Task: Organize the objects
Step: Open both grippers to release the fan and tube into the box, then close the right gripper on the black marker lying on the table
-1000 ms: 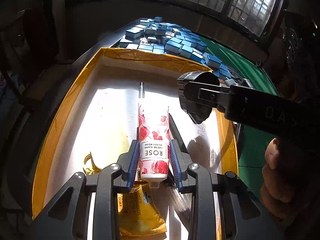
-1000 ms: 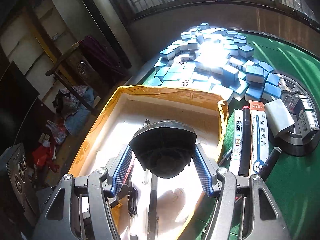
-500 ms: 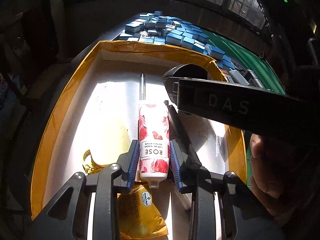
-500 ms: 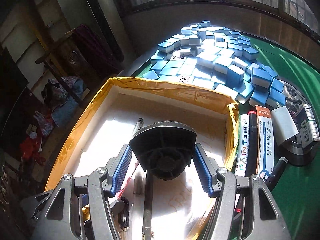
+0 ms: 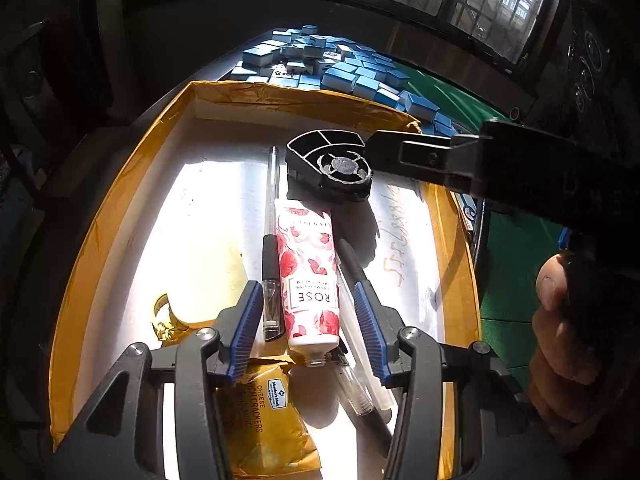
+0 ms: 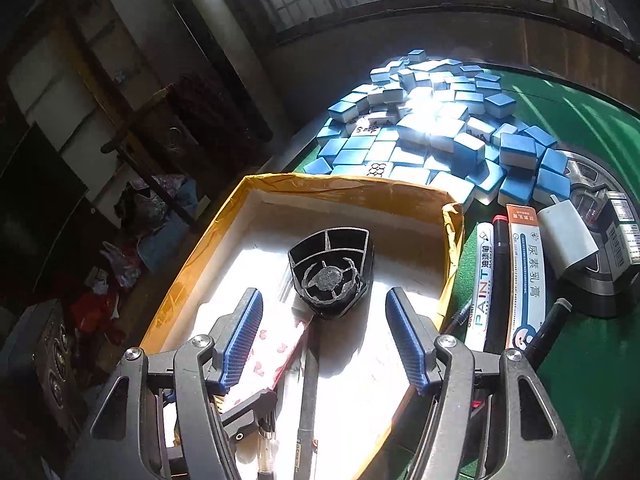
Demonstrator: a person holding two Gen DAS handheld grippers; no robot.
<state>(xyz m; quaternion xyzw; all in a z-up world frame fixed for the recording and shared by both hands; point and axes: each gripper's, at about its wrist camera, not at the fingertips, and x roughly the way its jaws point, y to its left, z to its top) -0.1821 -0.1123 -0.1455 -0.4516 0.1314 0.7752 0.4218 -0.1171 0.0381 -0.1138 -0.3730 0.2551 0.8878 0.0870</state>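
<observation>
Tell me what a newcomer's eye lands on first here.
The heap of blue mahjong tiles on the green table, catching sunlight beyond the yellow-rimmed box. Inside the box, the rose hand cream tube lies between the open left gripper, with a black ribbed plastic piece standing further in.

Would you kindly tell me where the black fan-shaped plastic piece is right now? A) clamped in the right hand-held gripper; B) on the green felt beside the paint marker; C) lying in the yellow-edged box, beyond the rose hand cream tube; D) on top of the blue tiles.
C: the black fan-shaped piece rests on the floor of the box, beyond the open right hand-held gripper and past the rose tube.
</observation>
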